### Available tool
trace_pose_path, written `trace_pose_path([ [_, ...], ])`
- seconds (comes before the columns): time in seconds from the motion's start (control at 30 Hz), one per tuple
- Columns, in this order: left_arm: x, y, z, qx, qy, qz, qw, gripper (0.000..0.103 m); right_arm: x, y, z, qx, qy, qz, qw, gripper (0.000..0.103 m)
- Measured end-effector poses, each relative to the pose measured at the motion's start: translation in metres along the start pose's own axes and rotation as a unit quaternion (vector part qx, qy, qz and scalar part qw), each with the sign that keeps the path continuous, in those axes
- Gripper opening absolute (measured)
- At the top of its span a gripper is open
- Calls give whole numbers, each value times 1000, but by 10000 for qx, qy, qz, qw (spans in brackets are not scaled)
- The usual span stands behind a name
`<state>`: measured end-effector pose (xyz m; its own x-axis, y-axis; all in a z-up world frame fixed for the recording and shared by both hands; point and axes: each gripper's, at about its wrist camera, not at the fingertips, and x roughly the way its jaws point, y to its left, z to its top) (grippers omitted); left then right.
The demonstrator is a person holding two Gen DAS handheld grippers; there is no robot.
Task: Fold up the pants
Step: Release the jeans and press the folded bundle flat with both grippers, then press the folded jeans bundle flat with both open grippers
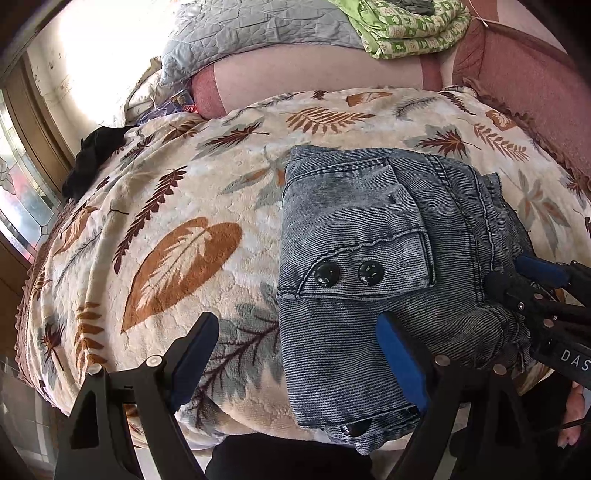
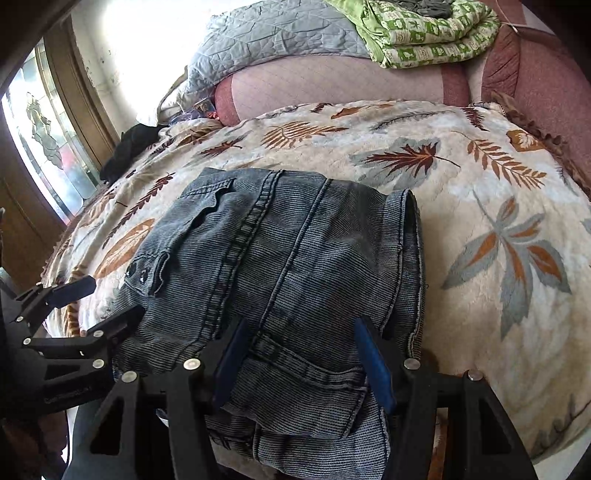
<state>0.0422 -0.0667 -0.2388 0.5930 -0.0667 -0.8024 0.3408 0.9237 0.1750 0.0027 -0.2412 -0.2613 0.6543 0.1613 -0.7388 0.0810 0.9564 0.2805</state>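
The blue denim pants (image 1: 369, 258) lie folded in a compact stack on the leaf-print blanket (image 1: 177, 221), a buttoned pocket flap on top. My left gripper (image 1: 299, 354) is open at the stack's near left edge, its right finger over the denim and its left finger over the blanket. In the right wrist view the pants (image 2: 295, 266) fill the middle. My right gripper (image 2: 299, 362) is open, its fingers straddling the near waistband part of the stack. The left gripper also shows there (image 2: 107, 299), and the right gripper shows in the left wrist view (image 1: 517, 273).
A black garment (image 1: 96, 158) lies at the blanket's far left edge. A grey quilt (image 1: 258, 33) and a green patterned blanket (image 1: 406, 29) are piled at the back. A window (image 2: 44, 147) is on the left. The bed's near edge is right below the grippers.
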Motion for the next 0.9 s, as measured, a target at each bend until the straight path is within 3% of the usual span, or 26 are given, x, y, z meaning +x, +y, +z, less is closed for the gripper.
trace_pose_path([
  [0.9, 13, 2, -3, -143, 18, 188, 9997, 99, 2, -1, 2, -210, -15, 172, 9996, 64],
])
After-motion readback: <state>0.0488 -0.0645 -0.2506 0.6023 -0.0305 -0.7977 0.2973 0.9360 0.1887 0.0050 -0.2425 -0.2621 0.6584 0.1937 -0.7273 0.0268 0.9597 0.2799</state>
